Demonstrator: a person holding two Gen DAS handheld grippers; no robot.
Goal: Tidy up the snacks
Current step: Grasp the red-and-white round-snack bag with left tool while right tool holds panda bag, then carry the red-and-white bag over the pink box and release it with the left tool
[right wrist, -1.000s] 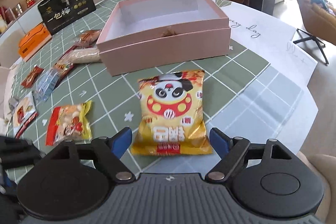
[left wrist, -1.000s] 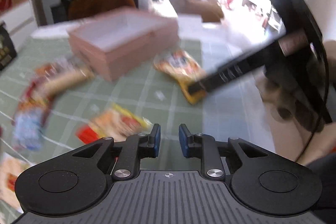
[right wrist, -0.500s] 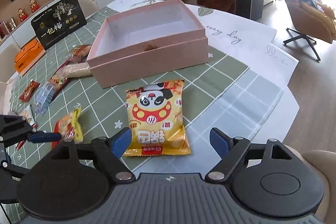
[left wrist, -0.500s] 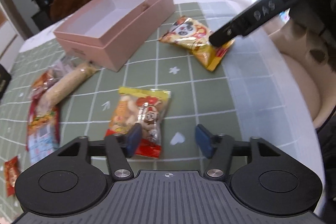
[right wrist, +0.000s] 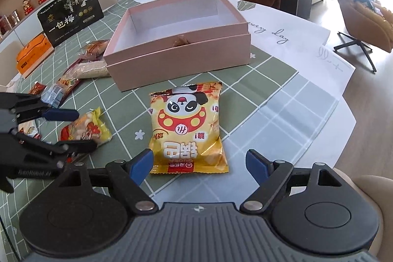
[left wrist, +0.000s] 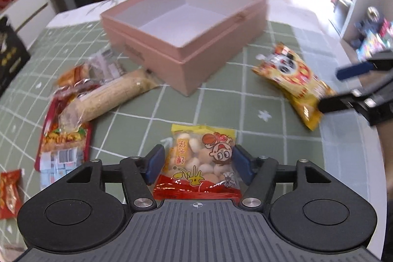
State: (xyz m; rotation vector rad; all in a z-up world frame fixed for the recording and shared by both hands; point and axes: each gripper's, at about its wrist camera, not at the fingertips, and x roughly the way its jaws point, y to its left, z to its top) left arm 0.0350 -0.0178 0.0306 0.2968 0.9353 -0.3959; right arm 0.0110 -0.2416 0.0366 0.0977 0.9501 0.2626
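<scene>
Pre-grasp, both sides. Left gripper [left wrist: 198,163], lower centre of its view: jaws wide apart, straddling biscuit packet [left wrist: 199,170], not pinching. Right gripper [right wrist: 200,163]: jaws apart, panda snack bag [right wrist: 188,127] just ahead. Pink box [right wrist: 181,51] above, empty. Next, probably: close, lift, carry to box.

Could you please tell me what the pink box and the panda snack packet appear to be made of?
Pink box: probably rigid paperboard with a matte finish; thick straight walls, no glare, white lining inside. Panda snack packet: looks like thin glossy plastic film, with crinkles, bright highlights and crimped end seals.
</scene>
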